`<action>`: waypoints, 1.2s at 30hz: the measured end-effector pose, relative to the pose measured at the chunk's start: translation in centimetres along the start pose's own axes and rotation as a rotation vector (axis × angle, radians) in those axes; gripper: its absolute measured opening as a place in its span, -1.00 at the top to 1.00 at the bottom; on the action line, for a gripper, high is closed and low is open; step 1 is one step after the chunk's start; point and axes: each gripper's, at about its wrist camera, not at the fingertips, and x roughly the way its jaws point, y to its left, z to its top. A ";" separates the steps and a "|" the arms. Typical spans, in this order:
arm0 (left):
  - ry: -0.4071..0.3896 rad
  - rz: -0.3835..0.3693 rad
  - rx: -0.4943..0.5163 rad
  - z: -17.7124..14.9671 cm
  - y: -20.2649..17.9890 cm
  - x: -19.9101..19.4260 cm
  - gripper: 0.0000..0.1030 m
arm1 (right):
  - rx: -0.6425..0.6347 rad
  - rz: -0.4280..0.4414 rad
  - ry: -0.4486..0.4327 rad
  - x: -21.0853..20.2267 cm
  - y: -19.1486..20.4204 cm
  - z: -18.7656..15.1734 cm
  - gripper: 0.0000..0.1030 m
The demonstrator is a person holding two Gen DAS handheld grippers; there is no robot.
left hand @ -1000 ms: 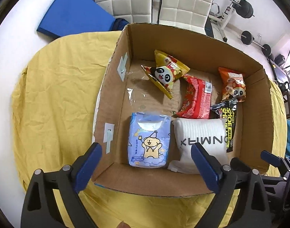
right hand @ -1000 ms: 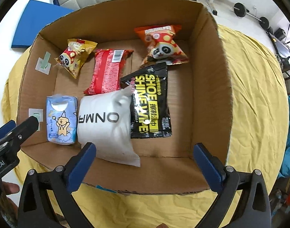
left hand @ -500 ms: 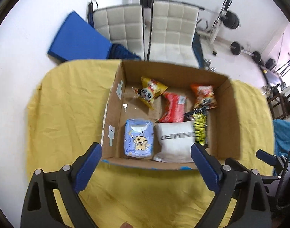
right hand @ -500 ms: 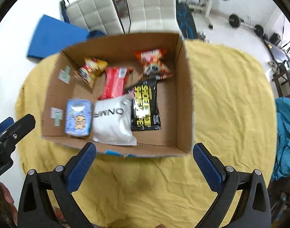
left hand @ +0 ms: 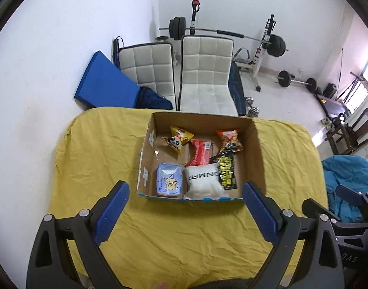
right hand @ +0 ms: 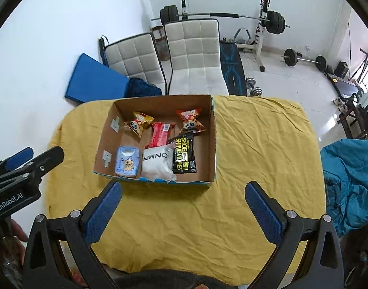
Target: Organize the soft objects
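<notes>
Now you hold both the left gripper [left hand: 185, 208] and right gripper [right hand: 182, 207] wide and empty above the table's near edge, since all six soft packets sit inside the cardboard box [right hand: 214, 144].

Home gym room: barbell rack [left hand: 222, 32], dumbbells [right hand: 253, 85], white chairs [right hand: 193, 55].

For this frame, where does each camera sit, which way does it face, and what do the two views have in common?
Left wrist: sits on the left gripper, raised over the near table edge, looking forward and down at the cardboard box; its own open blue-padded fingers show, with the right gripper at the right edge.
Right wrist: sits on the right gripper, facing the same way; its open fingers show, with the left gripper at left.
Shared: box, white pouch, yellow cloth, white chairs.
</notes>
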 end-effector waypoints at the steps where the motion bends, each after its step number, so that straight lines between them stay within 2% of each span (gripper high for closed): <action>1: -0.005 -0.004 -0.002 0.0 -0.2 -0.4 -0.87 | -0.001 0.003 -0.002 -0.5 0.0 0.0 -1.00; 4: -0.010 -0.021 -0.010 -0.1 -0.5 -1.2 -1.00 | -0.009 0.009 -0.011 -1.8 -0.1 0.1 -1.00; 7: -0.010 -0.033 -0.017 -0.1 -0.8 -1.7 -1.00 | -0.015 -0.004 -0.012 -2.4 -0.1 0.2 -1.00; 20: -0.022 0.020 -0.029 -0.5 -0.5 -2.7 -1.00 | -0.011 -0.031 -0.030 -3.3 -0.8 0.5 -1.00; 36: -0.037 0.021 -0.032 -0.8 -0.5 -4.0 -1.00 | -0.022 -0.048 -0.061 -4.7 -0.6 0.9 -1.00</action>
